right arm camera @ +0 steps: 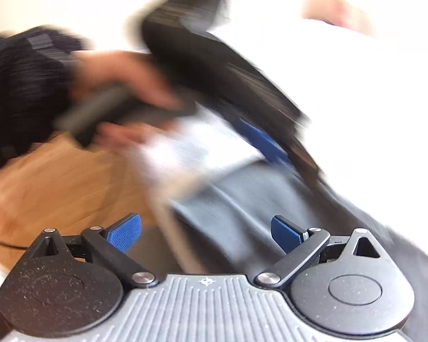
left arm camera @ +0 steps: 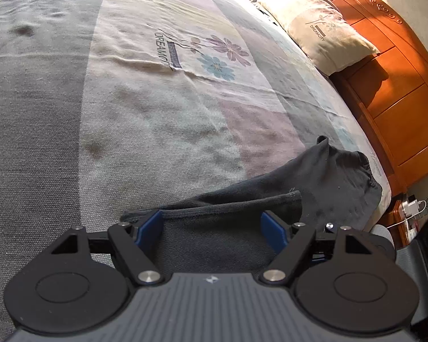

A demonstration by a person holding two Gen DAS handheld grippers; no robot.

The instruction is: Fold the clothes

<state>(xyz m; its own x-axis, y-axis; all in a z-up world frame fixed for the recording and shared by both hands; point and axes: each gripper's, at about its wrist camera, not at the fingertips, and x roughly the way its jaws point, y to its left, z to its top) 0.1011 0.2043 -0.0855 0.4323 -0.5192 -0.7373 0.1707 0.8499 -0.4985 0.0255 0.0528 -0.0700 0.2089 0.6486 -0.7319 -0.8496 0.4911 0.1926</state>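
A dark grey garment [left arm camera: 336, 182] lies crumpled near the bed's right edge. Its folded hem [left arm camera: 228, 202] runs toward me. My left gripper [left arm camera: 211, 228] stands open just over that hem, with the cloth flat between its blue pads [left arm camera: 149, 228] and not pinched. The right wrist view is badly motion-blurred. In it my right gripper [right arm camera: 205, 233] is open, with dark cloth [right arm camera: 242, 199] beyond its fingers and nothing clamped. A hand [right arm camera: 122, 74] in a dark sleeve holds the other gripper there, and one of its blue pads [right arm camera: 259, 139] shows above the cloth.
The bed sheet [left arm camera: 157, 99] has a flower print and grey stripes. A pillow [left arm camera: 322, 28] lies against the orange wooden headboard [left arm camera: 399, 91]. A bedside stand with a charger and a small fan [left arm camera: 413, 208] is at the right. Wooden floor [right arm camera: 57, 185] shows beside the bed.
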